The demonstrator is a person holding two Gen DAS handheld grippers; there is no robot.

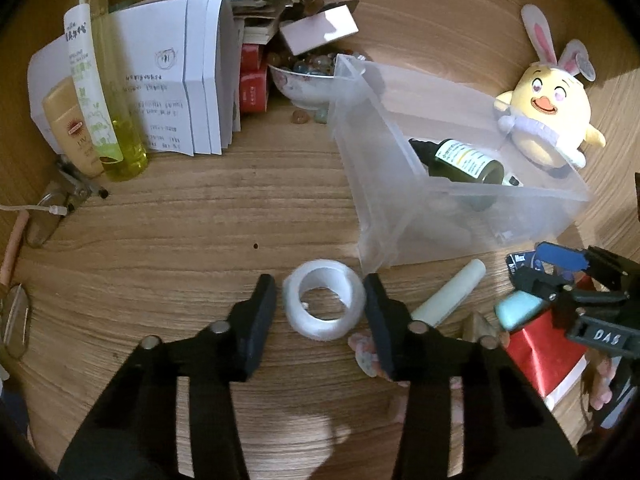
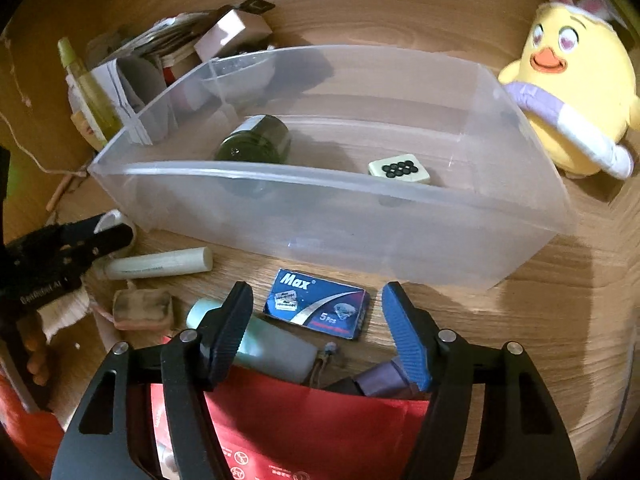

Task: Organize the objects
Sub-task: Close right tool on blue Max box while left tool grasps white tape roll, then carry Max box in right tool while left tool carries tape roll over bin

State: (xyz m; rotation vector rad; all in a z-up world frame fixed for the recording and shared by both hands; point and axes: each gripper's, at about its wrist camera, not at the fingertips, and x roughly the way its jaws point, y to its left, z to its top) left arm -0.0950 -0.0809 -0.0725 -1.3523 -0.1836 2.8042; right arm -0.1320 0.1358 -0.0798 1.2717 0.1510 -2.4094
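Two grippers gape, holding nothing: the left gripper (image 1: 320,308) brackets one tape roll (image 1: 324,299) on the table (image 1: 180,232), the right gripper (image 2: 316,328) straddles one "Max 5 Pcs" box (image 2: 317,304) beside the bin (image 2: 320,224).

The tape roll (image 1: 324,305) sits between the left gripper's (image 1: 320,316) fingers. The bottle (image 1: 466,160) lies in the bin (image 1: 384,216) behind it.

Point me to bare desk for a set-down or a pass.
Open wood between the tape roll, paper stack and clear bin; more right of the bin, below the chick plush. Bin floor is mostly free besides the dark bottle and tile. Crowded around the razor-blade box.
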